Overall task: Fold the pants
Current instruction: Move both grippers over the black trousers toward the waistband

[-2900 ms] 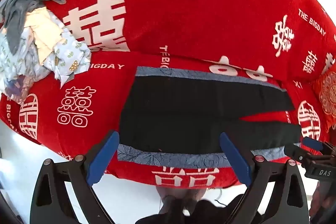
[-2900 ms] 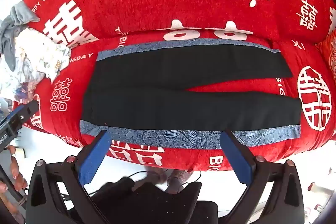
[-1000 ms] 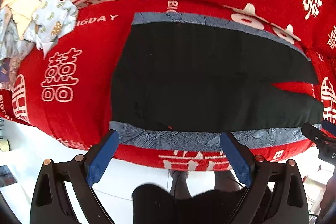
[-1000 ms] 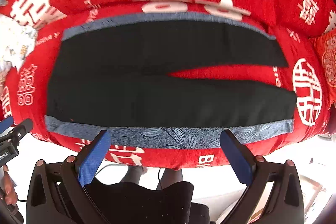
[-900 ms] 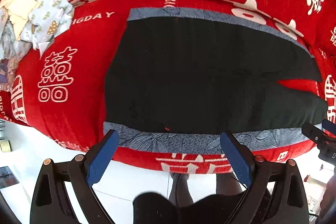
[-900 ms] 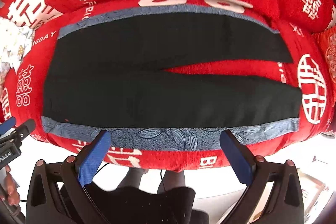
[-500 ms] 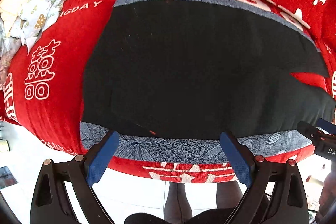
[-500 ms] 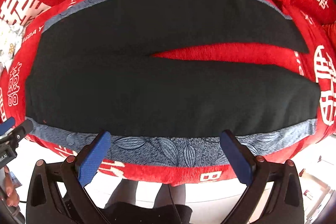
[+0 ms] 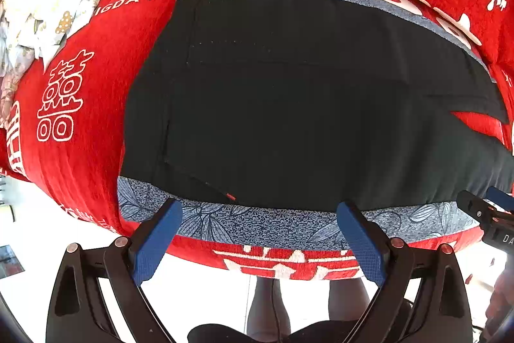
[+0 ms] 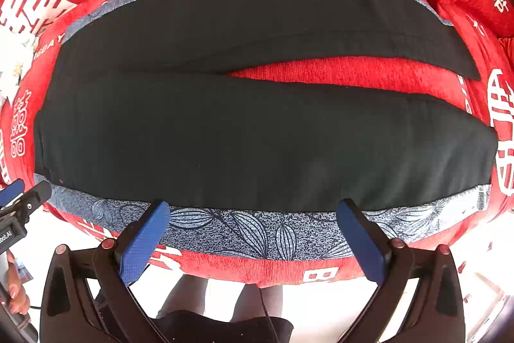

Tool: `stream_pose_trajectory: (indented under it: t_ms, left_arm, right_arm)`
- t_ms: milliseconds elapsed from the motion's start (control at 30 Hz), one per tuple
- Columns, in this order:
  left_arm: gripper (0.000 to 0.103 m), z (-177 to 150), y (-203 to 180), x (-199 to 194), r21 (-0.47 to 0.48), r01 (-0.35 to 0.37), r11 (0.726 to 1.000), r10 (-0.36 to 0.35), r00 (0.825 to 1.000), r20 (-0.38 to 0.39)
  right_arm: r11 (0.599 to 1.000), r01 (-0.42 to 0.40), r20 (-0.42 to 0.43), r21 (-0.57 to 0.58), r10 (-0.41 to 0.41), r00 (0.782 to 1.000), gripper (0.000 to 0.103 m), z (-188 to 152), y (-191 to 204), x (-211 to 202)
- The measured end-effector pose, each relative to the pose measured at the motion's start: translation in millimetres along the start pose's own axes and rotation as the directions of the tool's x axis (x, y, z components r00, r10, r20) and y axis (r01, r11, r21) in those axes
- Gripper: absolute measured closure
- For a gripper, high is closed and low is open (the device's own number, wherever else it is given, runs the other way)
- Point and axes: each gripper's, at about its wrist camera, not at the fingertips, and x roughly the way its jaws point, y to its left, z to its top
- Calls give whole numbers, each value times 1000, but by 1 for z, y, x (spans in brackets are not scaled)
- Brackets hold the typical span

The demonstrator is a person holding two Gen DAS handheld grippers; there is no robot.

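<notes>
Pants [image 9: 289,105] are lying spread flat across a red couch cover [image 9: 96,105] printed with white double-happiness characters, filling the middle of both wrist views. They're black with a blue-grey leaf-print stripe [image 10: 257,230] running down each outer side seam. In the right wrist view the two legs are splitting apart toward the right of the frame, with a wedge of red cover showing between them, and the waist end is sitting toward the left.

Left gripper [image 9: 258,214] is hovering at the bottom of its frame with its blue-padded fingers [image 9: 157,240] spread wide apart, holding nothing, tips sitting right over the near leaf-print stripe by the waist end. Can't tell if the pads are actually touching the fabric. Right gripper [image 10: 252,214] is doing the same thing in its own view: fingers spread wide, nothing between them, tips over the near stripe further along the leg.

Each gripper is also peeking into the other's view: the right one at the lower right edge of the left view, the left one at the lower left edge of the right view.

Pile of pale patterned clothes [image 9: 41,18] is sitting in the upper left of the left view, well apart from the pants.
</notes>
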Motion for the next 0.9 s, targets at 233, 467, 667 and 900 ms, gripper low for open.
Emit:
stream_pose_trajectory:
  t_ms: [233, 467, 667, 900]
  left_arm:
    - [5, -2, 0, 3, 0, -6, 1000, 6, 1000, -12]
    - [5, -1, 5, 6, -12, -1, 1000, 0, 1000, -22]
    - [5, 0, 8, 8, -19, 5, 1000, -5, 1000, -27]
    - [5, 3, 10, 9, -27, 7, 1000, -8, 1000, -26]
  right_arm:
    - [1000, -15, 2, 3, 15, 1000, 0, 1, -1, -2]
    - [999, -50, -1, 14, 50, 999, 0, 1, 0, -4]
    - [998, -57, -8, 13, 57, 998, 0, 3, 5, -3]
    - [997, -73, -20, 11, 73, 997, 0, 3, 9, 1]
